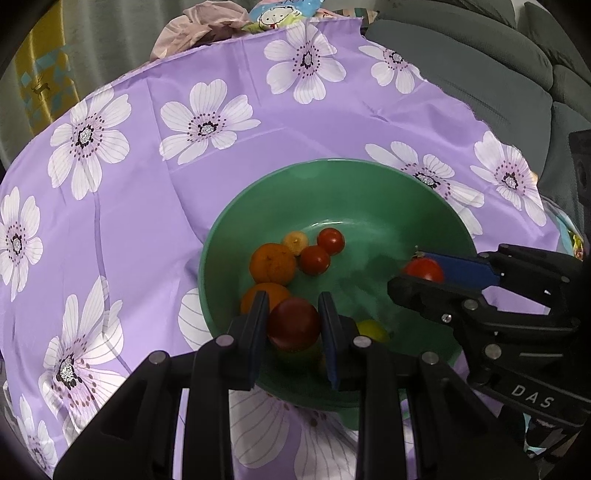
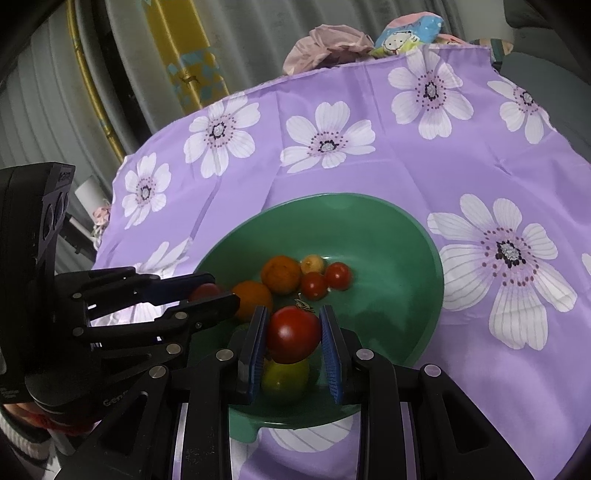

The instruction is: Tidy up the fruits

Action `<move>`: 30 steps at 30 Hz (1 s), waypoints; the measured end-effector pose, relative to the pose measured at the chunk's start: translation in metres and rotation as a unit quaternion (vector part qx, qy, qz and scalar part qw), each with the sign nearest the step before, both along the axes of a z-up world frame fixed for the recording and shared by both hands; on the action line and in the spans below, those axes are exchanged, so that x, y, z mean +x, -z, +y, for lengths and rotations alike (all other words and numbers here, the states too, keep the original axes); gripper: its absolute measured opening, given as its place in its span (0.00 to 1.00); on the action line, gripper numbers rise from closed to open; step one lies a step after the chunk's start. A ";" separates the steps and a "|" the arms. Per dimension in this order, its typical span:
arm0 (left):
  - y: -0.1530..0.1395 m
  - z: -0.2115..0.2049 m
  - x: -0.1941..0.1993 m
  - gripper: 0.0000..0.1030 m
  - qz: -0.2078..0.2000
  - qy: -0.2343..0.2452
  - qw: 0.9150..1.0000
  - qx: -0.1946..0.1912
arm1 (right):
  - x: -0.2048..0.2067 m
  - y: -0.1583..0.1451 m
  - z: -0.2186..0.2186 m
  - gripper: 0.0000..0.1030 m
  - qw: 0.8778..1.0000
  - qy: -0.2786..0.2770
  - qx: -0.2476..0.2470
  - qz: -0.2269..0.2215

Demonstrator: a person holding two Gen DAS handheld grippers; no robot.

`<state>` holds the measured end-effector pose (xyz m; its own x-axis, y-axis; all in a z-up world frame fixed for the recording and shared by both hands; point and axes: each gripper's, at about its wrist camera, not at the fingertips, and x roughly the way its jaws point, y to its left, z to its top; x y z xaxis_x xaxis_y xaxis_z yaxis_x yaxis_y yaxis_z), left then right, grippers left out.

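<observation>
A green bowl [image 1: 332, 164] [image 2: 351, 197] sits on a purple flowered cloth. In it lie two oranges [image 1: 272, 262] [image 2: 281, 275], two small red tomatoes [image 1: 331, 240] [image 2: 338, 275], a small yellow fruit [image 1: 295, 240] and a yellow-green fruit [image 1: 373, 330] [image 2: 284, 376]. My left gripper [image 1: 293, 314] [image 2: 221, 290] is shut on a dark red tomato [image 1: 293, 325] over the bowl's near left side. My right gripper [image 2: 293, 314] [image 1: 406, 271] is shut on a red tomato [image 2: 293, 334] [image 1: 424, 269] with a stem, above the yellow-green fruit.
The purple cloth [image 1: 147, 221] covers the round table and hangs over its edges. A grey sofa [image 1: 480, 74] stands beyond the right side. Crumpled pink fabric [image 2: 328, 46] and a cartoon-printed bag [image 2: 406, 33] lie at the far edge.
</observation>
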<state>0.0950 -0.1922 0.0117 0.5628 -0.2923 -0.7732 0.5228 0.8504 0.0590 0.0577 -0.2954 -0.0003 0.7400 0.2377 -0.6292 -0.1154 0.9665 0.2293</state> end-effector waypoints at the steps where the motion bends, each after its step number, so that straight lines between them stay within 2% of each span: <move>1: 0.001 0.000 0.000 0.26 0.001 0.000 1.000 0.001 | 0.000 0.000 0.000 0.29 1.000 0.001 -0.001 0.001; 30: 0.012 0.001 0.004 0.26 0.011 0.003 1.000 0.015 | 0.005 0.005 -0.002 0.29 1.000 0.005 -0.008 0.011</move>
